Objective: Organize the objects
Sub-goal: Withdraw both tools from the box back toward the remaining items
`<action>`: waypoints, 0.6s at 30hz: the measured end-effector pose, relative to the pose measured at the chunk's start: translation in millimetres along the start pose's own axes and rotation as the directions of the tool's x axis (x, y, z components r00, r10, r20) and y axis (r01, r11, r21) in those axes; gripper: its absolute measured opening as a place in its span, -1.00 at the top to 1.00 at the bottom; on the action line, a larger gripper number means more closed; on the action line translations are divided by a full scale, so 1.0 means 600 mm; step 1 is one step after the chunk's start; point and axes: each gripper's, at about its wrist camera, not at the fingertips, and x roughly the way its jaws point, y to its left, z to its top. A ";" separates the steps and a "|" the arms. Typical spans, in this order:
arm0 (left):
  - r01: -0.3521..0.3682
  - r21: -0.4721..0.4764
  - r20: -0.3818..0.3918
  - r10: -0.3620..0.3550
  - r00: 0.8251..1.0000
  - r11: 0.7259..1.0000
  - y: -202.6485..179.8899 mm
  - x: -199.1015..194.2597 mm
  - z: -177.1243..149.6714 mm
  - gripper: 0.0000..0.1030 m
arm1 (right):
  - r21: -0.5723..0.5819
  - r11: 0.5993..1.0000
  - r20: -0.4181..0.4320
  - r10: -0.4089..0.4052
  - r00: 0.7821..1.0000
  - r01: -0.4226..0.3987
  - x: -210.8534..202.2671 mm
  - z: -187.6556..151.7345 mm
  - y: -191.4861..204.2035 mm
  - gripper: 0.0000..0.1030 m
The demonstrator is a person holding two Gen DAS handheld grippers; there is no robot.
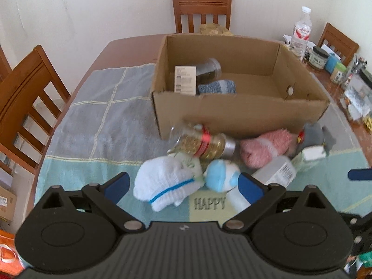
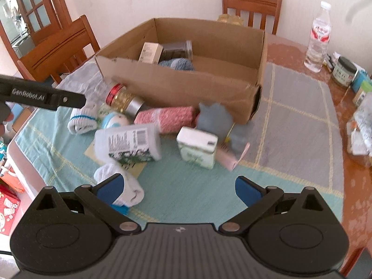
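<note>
**Sorting status: three items boxed, the pile in front not yet cleared**

Done so far, judging by the layout: the open brown cardboard box (image 1: 239,114) on the table holds three things at its left end — a small beige printed carton (image 1: 185,79), a clear plastic jar with dark contents (image 1: 207,69) lying on its side, and a rolled blue-grey fuzzy sock (image 1: 217,86). The rest of the box floor is bare.

Left to do: a cluster lies on the green-and-grey checked cloth (image 1: 97,125), just in front of the box wall. It comprises:
- a clear glass jar of golden contents with a red band and silver cap (image 1: 202,143);
- a white sock bundle with a blue stripe (image 1: 166,182);
- a light-blue and white rolled sock (image 1: 222,174);
- a pink fuzzy rolled sock (image 1: 267,147);
- a grey plush toy (image 2: 215,118);
- a white rectangular packet with a barcode (image 2: 130,143);
- a white-and-green small carton (image 2: 197,147);
- a loose white sock (image 2: 121,186) nearest my right gripper.

My left gripper (image 1: 183,184) is spread wide and holds nothing; it hovers over the two white socks. My right gripper (image 2: 177,186) is likewise wide open and empty — its left finger overlaps the loose sock in view; contact cannot be confirmed.

Legible text: "HAPPY" on the cloth; "GenRobot.AI" on the left gripper's body as seen from the right wrist. Product labels are too blurred to read.
</note>
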 end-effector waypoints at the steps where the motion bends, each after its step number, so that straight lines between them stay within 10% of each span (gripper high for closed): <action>1: -0.004 0.016 0.006 0.004 1.000 1.000 0.002 0.001 -0.006 -0.93 | 0.006 1.000 -0.004 0.000 1.000 0.000 0.003 -0.004 0.004 -1.00; 18: 0.044 0.182 0.035 -0.051 0.998 0.982 0.066 0.013 -0.064 -0.94 | 0.090 0.992 0.007 -0.094 0.996 0.093 0.062 -0.054 0.131 -1.00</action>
